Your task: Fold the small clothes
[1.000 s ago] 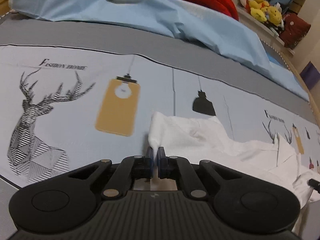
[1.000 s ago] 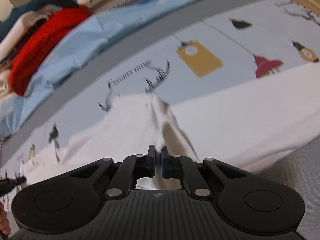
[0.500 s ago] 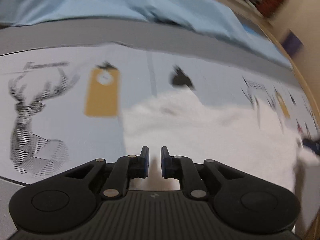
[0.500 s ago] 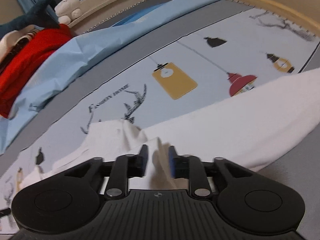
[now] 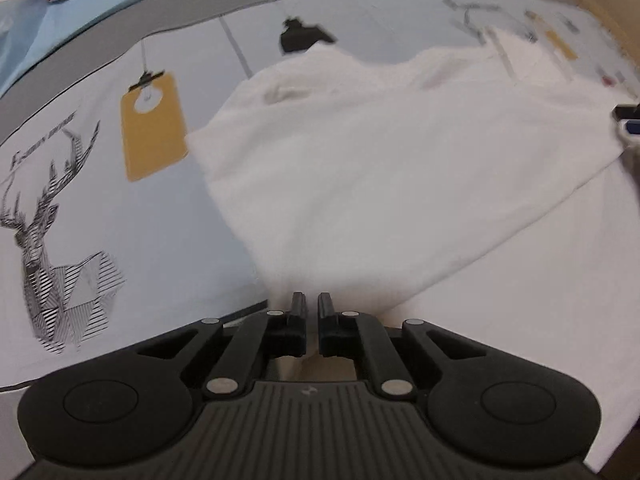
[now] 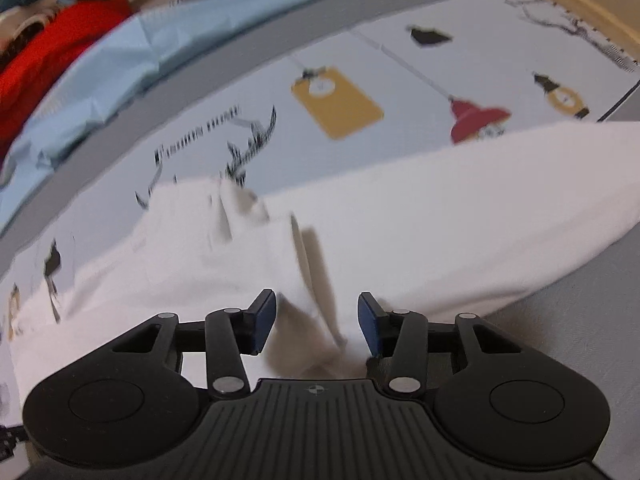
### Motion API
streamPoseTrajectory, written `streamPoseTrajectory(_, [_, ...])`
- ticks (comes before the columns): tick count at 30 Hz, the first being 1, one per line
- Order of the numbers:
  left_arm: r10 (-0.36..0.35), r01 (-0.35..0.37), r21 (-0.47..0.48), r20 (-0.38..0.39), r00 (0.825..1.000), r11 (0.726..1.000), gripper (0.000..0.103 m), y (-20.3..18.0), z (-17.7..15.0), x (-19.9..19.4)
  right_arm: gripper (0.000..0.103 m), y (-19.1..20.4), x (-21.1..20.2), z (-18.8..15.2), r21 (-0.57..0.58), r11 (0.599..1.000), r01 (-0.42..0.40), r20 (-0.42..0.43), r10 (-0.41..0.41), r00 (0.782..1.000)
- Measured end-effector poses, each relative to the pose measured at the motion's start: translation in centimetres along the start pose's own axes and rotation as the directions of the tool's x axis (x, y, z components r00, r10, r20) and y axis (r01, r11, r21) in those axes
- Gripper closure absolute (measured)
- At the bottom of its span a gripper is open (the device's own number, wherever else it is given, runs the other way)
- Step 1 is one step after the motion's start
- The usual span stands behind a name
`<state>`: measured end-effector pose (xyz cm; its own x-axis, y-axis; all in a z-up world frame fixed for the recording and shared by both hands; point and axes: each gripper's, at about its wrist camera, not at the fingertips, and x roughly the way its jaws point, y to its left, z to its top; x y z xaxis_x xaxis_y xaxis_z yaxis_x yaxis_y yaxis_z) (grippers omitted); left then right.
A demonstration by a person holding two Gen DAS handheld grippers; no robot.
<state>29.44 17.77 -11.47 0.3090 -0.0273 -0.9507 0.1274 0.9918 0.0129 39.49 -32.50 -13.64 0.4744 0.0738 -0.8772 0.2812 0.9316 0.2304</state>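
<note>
Pale bed sheet (image 5: 160,220) with printed pictures covers the whole surface, and both grippers point steeply down at it.

From the left wrist view, the left gripper (image 5: 312,306) has its two black fingers almost together, with only a thin slit between them. The tips stand at the near edge of the white garment (image 5: 380,168). I cannot tell if a piece of the cloth is caught in the slit. The garment spreads away from the tips toward the upper right, lying rather flat, with one layer folded over another along a slanted edge. To the left of it on the sheet are a printed yellow lamp (image 5: 152,132) and, further left, a line drawing of a deer (image 5: 48,240).

From the right wrist view, the right gripper (image 6: 316,312) has its jaws apart and they have just been opening. A raised fold of the white garment (image 6: 440,208) lies between the blue pads (image 6: 368,320), but the pads do not press it. The garment continues left and right of the gripper. Beyond it lie a crumpled light blue cloth (image 6: 112,64) and a red cloth (image 6: 52,44) at the far left. This view is somewhat blurred.
</note>
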Motion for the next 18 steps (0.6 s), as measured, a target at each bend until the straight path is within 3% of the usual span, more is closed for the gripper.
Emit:
streamPoseTrajectory(2, [-0.009, 0.009, -0.016, -0.003, 1.0, 1.0, 0.095, 0.0, 0.1, 0.2, 0.059, -0.4, 0.1, 0.0, 0.0, 1.0, 0.009, -0.005, -0.009, 1.0])
streamPoseTrajectory(6, [0.067, -0.065, 0.041, -0.039, 0.997, 0.997, 0.098, -0.8, -0.4, 1.7, 0.061, -1.0, 1.9, -1.0, -0.083, 0.994, 0.069, -0.09, -0.076, 0.993])
streamPoseTrajectory(9, [0.108, -0.107, 0.053, -0.022, 0.994, 0.993, 0.095, -1.8, -0.2, 0.8, 0.061, -1.8, 1.4, -0.9, -0.074, 0.995, 0.068, -0.08, -0.074, 0.994])
streamPoseTrajectory(14, [0.114, -0.114, -0.012, 0.117, 0.987, 0.993, 0.088, -3.0, 0.1, -4.5, 0.061, -4.8, -2.1, 0.7, 0.046, 0.996, 0.081, 0.042, -0.083, 0.996])
streamPoseTrajectory(18, [0.144, -0.118, -0.118, 0.244, 0.959, 0.986, 0.077, -3.9, -0.1, -10.6, 0.059, -9.8, -4.3, 1.1, 0.225, 0.972, 0.064, 0.099, -0.088, 0.991])
